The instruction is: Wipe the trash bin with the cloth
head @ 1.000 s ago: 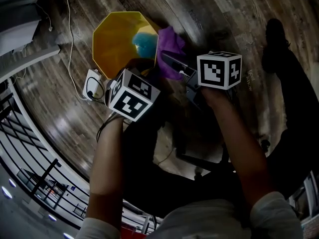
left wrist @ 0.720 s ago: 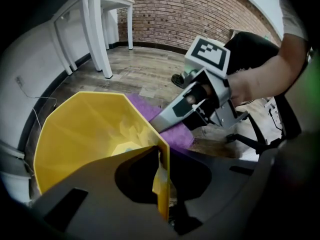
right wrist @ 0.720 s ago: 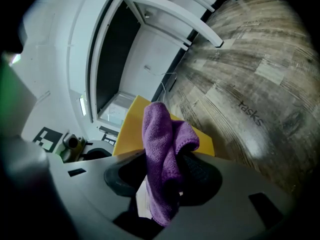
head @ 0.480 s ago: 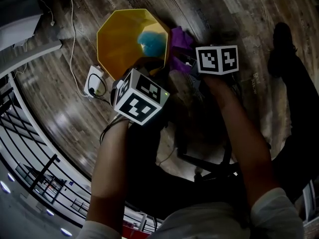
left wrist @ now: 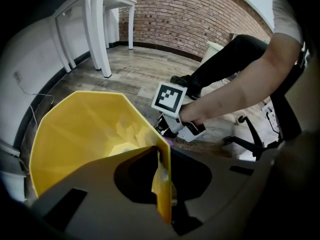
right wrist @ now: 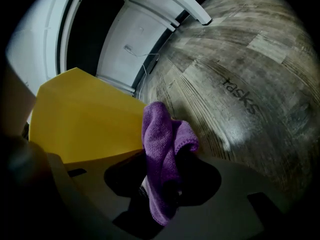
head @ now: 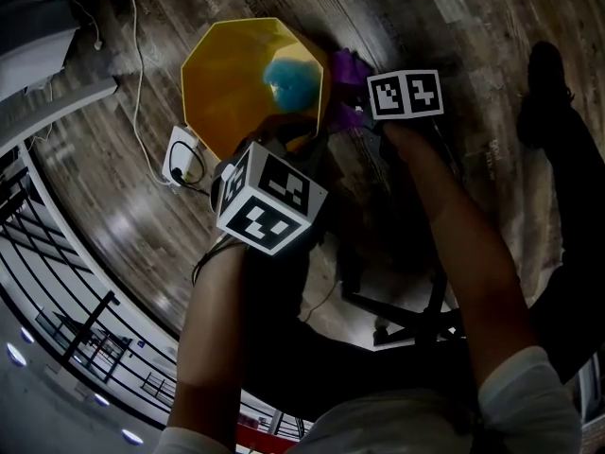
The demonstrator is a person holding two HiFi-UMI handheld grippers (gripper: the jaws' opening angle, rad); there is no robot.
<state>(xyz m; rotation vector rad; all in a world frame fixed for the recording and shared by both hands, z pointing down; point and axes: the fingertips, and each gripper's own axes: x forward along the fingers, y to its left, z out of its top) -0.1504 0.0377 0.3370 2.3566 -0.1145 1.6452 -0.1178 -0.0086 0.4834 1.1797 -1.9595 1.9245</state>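
The yellow trash bin [head: 222, 74] is seen standing on the wooden floor [head: 444, 26], far from the person's body and left of centre; its near wall is clamped between the jaws of the left gripper [left wrist: 162, 186], which are closed on the thin plastic at the rim. The purple cloth [right wrist: 162, 144] is pinched by a fold in the right gripper [right wrist: 161, 194], whose jaws are closed on it; the cloth is held just beside the bin's right outer wall, though contact cannot be confirmed.

3 risks are judged from here; the bin could be tipped or dragged if the cloth is pressed hard against 1 side, since only 1 wall is held; the cloth could be pulled out of the jaws by friction, as only a fold is gripped; the white plug block [head: 181, 156], lying near the bin's left side, could be snagged.

The word "tasks" [right wrist: 241, 95] is read on the floor; nothing legible is found on the bin.
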